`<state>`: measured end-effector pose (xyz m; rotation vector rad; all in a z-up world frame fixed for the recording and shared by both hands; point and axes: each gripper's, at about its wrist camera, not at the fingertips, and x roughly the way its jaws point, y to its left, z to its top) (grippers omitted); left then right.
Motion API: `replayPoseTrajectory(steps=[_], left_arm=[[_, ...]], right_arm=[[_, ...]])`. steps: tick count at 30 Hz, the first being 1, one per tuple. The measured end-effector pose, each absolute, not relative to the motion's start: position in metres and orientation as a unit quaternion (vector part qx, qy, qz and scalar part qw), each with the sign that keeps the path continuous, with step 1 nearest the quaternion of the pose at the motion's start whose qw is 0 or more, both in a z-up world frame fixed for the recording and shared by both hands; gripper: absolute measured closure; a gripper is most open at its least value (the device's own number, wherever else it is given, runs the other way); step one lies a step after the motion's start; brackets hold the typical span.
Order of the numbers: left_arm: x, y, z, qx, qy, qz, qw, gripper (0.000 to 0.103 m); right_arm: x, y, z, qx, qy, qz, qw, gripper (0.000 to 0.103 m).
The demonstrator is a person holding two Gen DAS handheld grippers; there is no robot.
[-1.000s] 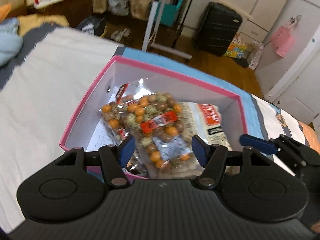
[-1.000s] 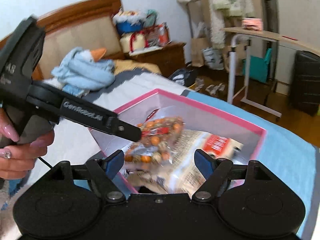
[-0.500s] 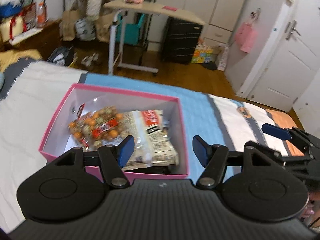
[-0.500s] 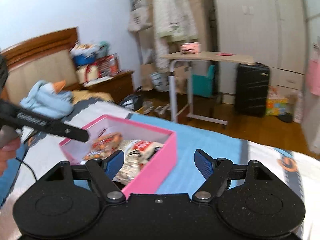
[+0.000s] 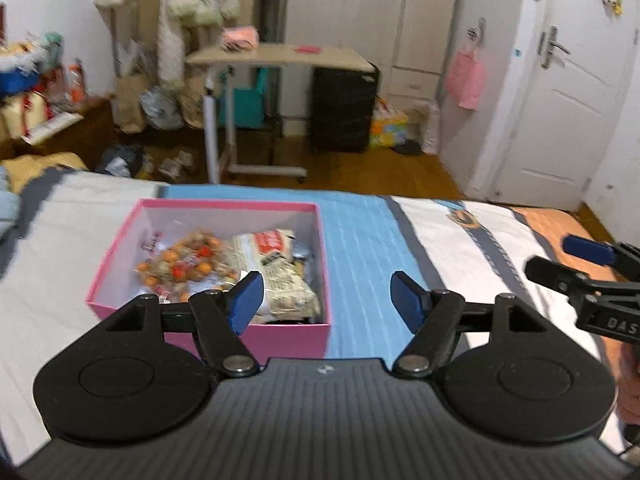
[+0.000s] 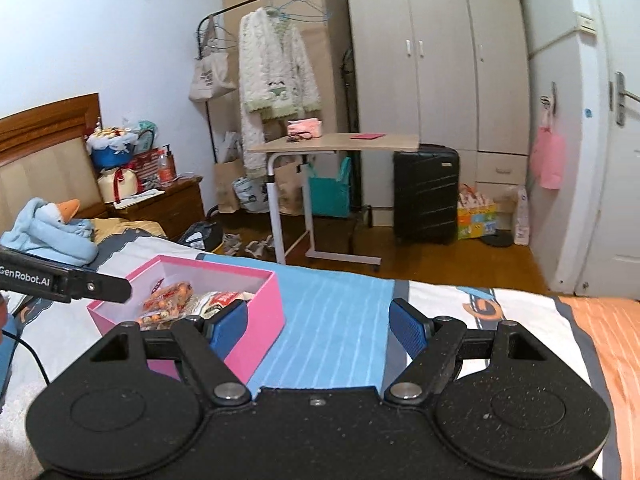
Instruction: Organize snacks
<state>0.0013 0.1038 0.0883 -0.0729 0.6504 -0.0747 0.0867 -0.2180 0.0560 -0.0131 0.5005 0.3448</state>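
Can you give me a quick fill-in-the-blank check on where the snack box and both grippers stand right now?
1. The snack bags lie inside a box whose outer colour is ____.
2. The box rests on a ____, partly on a blue stripe of its cover.
3. Nothing is between the fingers of the left gripper, so it is ____.
4. The right gripper holds ____.

Missing words: pink; bed; open; nothing
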Motion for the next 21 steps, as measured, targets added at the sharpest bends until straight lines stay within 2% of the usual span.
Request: replayPoseTrajectory(steps=[13, 16, 21], left_arm=[[-0.041, 0.083, 0.081, -0.002, 0.296, -0.019, 0.955, 0.03], [-0.042, 0.081, 0.073, 0.0, 0.303, -0.013, 0.953, 0.03], [-0.046, 0.077, 0.062, -0.008, 0.303, -0.007, 0.953, 0.029]], right_arm=[[0.042, -0.224, 0.05, 0.006, 0.245, 0.141, 0.959, 0.021], [0.038, -0.223, 0.046, -0.009, 0.243, 0.128, 0.962, 0.014], [0.027, -0.23, 0.041, 0.014, 0.22, 0.12, 0.968, 0.011]])
